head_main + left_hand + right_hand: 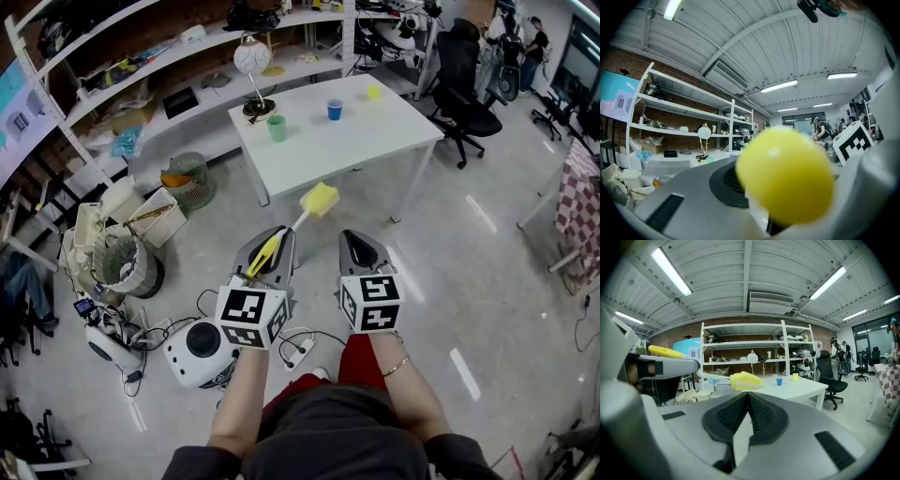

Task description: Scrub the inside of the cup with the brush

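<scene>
My left gripper [278, 240] is shut on a brush [298, 220] with a yellow handle, a white neck and a yellow sponge head [320, 199] that sticks out toward the white table [375, 141]. In the left gripper view the handle's round yellow end [785, 176] fills the middle. A green cup [277, 127], a blue cup [335, 110] and a yellow cup [373, 92] stand on the table, well beyond both grippers. My right gripper [357, 246] is beside the left, shut and empty; its pads [759, 413] meet, with the sponge head [746, 380] just past them.
A white desk lamp [253, 66] stands at the table's far left corner. Shelves [141, 84] run behind it, with a black office chair [469, 103] at the right. A fan [122, 262], baskets, a white round device [202, 352] and cables lie on the floor at my left.
</scene>
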